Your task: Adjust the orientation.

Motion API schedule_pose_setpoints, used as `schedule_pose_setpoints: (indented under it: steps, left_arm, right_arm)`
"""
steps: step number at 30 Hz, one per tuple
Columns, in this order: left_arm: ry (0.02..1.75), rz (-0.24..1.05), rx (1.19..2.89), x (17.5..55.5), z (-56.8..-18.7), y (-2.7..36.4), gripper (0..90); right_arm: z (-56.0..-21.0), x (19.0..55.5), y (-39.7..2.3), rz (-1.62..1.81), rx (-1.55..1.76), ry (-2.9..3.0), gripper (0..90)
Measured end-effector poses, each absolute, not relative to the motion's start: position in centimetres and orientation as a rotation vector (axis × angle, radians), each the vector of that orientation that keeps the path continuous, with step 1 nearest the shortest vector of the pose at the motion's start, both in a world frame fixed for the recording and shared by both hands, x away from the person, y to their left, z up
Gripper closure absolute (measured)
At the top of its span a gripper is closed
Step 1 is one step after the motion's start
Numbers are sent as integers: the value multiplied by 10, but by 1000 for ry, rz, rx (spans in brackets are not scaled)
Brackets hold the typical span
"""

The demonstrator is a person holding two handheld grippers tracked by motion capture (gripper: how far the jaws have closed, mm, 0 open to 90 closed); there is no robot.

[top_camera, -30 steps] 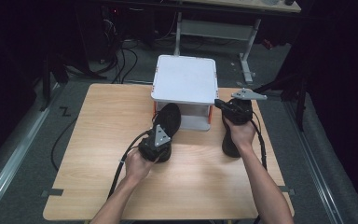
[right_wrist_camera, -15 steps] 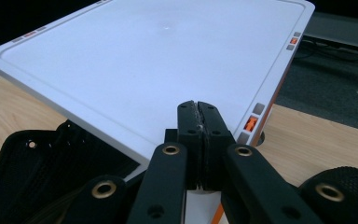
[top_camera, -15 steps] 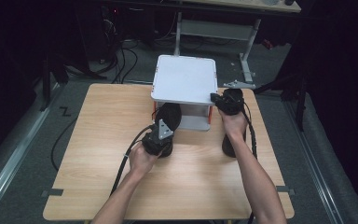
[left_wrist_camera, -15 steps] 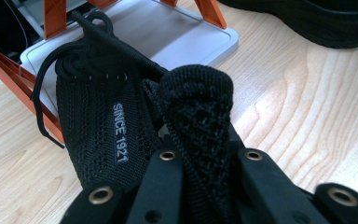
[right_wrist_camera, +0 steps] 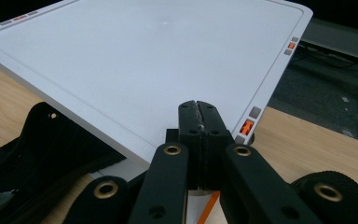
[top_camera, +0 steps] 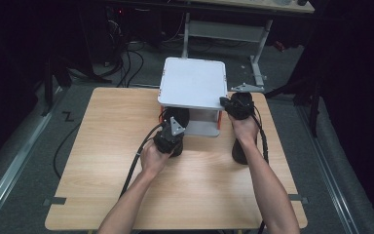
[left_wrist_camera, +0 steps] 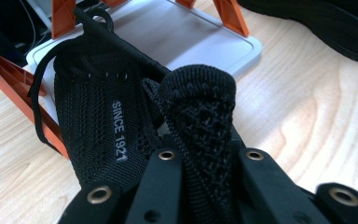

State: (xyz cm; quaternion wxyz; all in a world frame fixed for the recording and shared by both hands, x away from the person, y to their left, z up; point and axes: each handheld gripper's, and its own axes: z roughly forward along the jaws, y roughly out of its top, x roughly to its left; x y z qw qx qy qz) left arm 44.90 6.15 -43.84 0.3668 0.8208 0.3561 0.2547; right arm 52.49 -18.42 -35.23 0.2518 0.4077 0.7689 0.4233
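Left gripper (left_wrist_camera: 200, 154) is pinching the heel of a black shoe (left_wrist_camera: 121, 121), toe already in the lower level of the white rack (top_camera: 192, 83). Right gripper (right_wrist_camera: 199, 135), jaws pressed together and empty, sits at the rack's top corner. 2nd shoe (top_camera: 238, 151) waits on the table (top_camera: 102, 161). Step: sliding shoe 1 in. Next, I'd say: push straight between the orange legs (left_wrist_camera: 23, 93), then let go.
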Motion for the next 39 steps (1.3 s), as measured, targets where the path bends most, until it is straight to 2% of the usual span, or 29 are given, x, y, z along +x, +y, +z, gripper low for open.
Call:
schedule_pose_setpoints:
  steps: [23,39]
  left_arm:
    - [972,673,2113,482,-441,55,838]
    - [1035,679,2005,501,-454,54,829]
  right_arm:
    - [-352,527,-186,1170,1129,2110,900]
    - [-352,527,-186,1174,1122,2106,900]
